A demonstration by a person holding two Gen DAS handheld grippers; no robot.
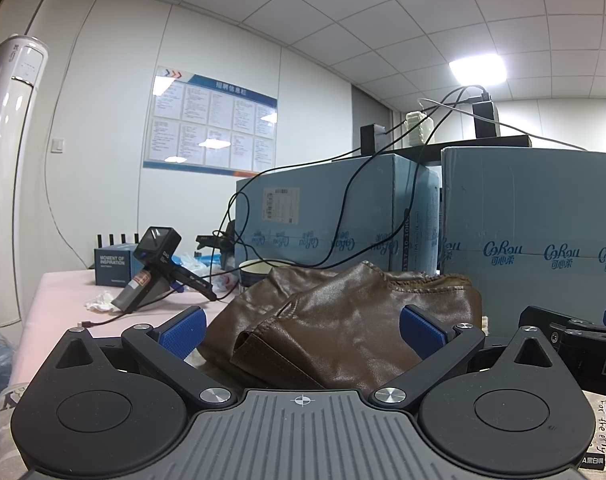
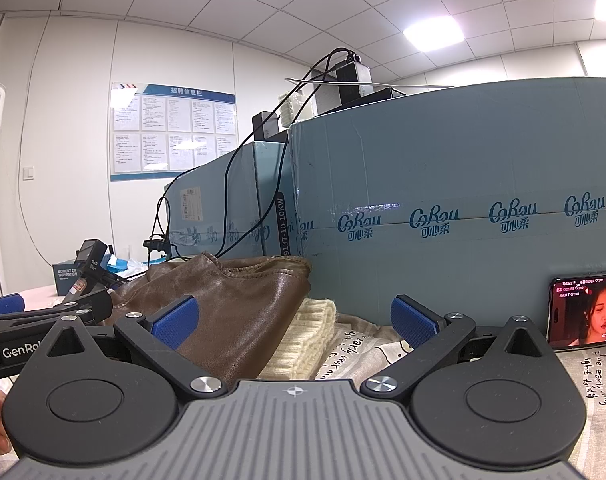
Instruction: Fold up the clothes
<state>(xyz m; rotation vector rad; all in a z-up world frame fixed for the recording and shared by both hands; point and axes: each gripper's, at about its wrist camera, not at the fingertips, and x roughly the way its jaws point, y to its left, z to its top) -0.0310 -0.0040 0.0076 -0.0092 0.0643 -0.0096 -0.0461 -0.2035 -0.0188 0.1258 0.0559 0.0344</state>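
A brown leather garment [image 1: 343,320] lies folded in a heap on the table, just ahead of my left gripper [image 1: 302,330]. The left gripper is open and empty, its blue pads on either side of the heap's near edge. In the right wrist view the same garment [image 2: 239,300] sits ahead to the left, on top of a cream knitted garment [image 2: 307,332]. My right gripper [image 2: 294,320] is open and empty, with the knit between its pads. The left gripper's body [image 2: 43,320] shows at that view's left edge.
Two large blue cartons [image 1: 535,232] stand close behind the clothes, with black cables hanging over them. A phone [image 2: 587,308] with a lit screen leans against the right carton. A spare camera gripper [image 1: 155,272], a small blue box [image 1: 113,268] and a bowl [image 1: 255,272] lie at back left. A printed cloth [image 2: 591,372] covers the table.
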